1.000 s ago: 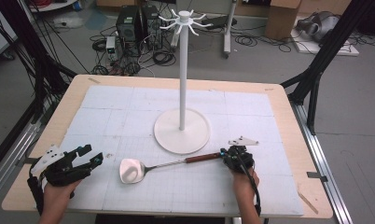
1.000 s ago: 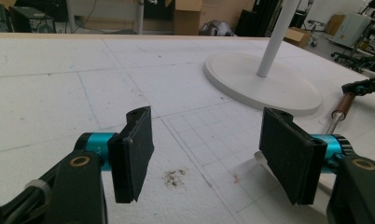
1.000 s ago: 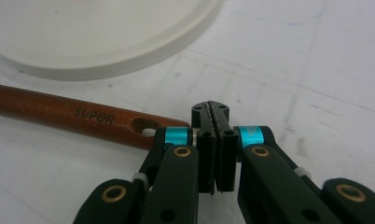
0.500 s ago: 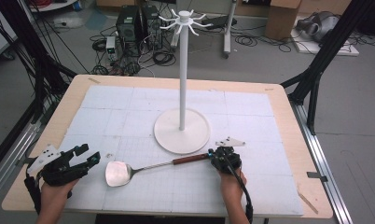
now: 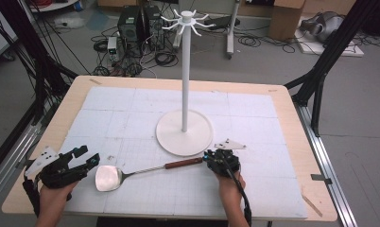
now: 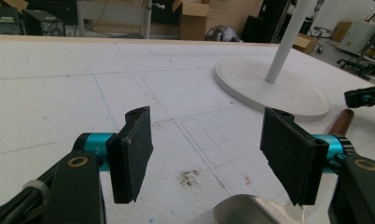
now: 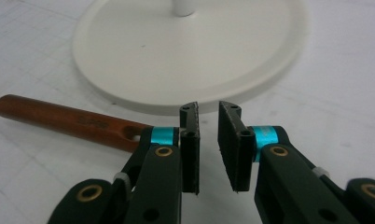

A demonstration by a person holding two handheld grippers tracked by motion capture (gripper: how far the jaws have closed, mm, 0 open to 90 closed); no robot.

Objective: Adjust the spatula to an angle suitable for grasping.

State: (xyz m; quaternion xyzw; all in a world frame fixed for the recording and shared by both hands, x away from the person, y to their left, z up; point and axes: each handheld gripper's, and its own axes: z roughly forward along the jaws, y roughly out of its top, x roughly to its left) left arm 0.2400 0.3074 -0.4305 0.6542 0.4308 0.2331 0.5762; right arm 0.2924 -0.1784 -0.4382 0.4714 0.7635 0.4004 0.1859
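Observation:
A metal spatula [image 5: 107, 178] with a brown wooden handle [image 5: 183, 164] lies flat on the white mat. My left gripper [image 5: 87, 155] is open at the mat's front left, and the spatula's head [image 6: 251, 210] lies just below and ahead of its wide-apart jaws [image 6: 209, 154]. My right gripper [image 5: 208, 157] sits at the handle's end. Its jaws [image 7: 208, 140] stand a little apart with nothing between them. The handle [image 7: 69, 121] runs off to the left beside the left jaw, outside the gap.
A white stand with a round base [image 5: 184, 137] and a tall pole [image 5: 184, 71] topped with hooks rises mid-table, just beyond the right gripper. The wooden table edge [image 5: 292, 118] frames the mat. Cables and boxes lie on the floor behind.
The spatula slid left across the mat toward the left gripper, carried by the right gripper. The right jaws now stand off the handle's end.

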